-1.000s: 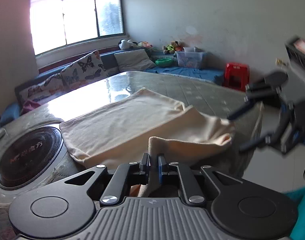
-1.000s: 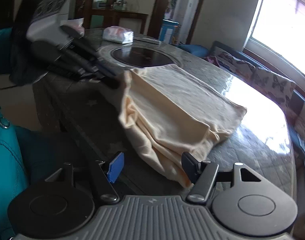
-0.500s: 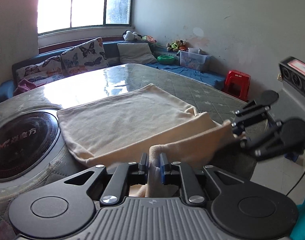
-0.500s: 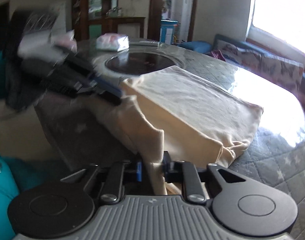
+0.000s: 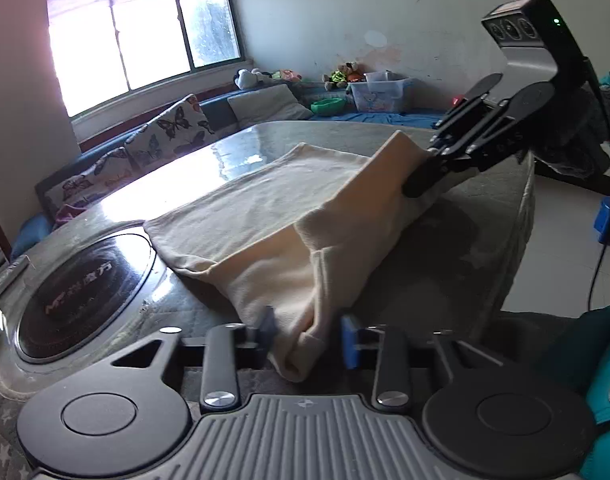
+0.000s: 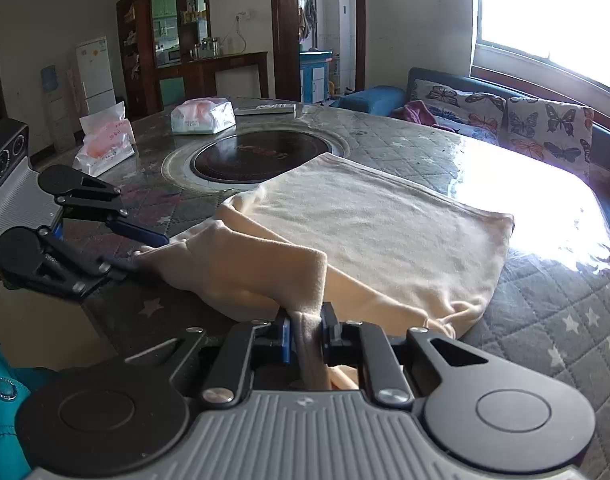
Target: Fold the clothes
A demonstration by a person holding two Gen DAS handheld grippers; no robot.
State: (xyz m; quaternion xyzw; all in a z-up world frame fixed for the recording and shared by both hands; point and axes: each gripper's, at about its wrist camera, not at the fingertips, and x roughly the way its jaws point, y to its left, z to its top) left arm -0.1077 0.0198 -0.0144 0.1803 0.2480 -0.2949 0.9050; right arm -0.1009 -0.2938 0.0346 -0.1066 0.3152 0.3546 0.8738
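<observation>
Cream cloth (image 5: 289, 208) is spread over the quilted grey surface (image 6: 545, 300), folded flat at the far side and gathered into loose folds at the near edge, beside the round black inset plate (image 6: 261, 156).

One bunched corner is clamped in the right gripper (image 6: 307, 332). Its jaws have just been closing and are now pressed together on the fabric, which is seen squeezed into a narrow upright strip between the blue pad and the black one. From the left wrist view, that corner is seen held above the surface, the cloth sloping down from it in a tent-like ridge.

The other near corner lies between the jaws of the left gripper (image 5: 309, 336), which have just been opening. They are spread wider than the rolled end of fabric. A gap is visible between the cloth and the blue pad on the right, while the pad on the left is blurred – whether it touches the cloth cannot be told. This corner is seen low, at the near edge of the surface.

Two plastic-wrapped tissue packs (image 6: 203, 116) are set well apart from the cloth, beyond the inset plate.
</observation>
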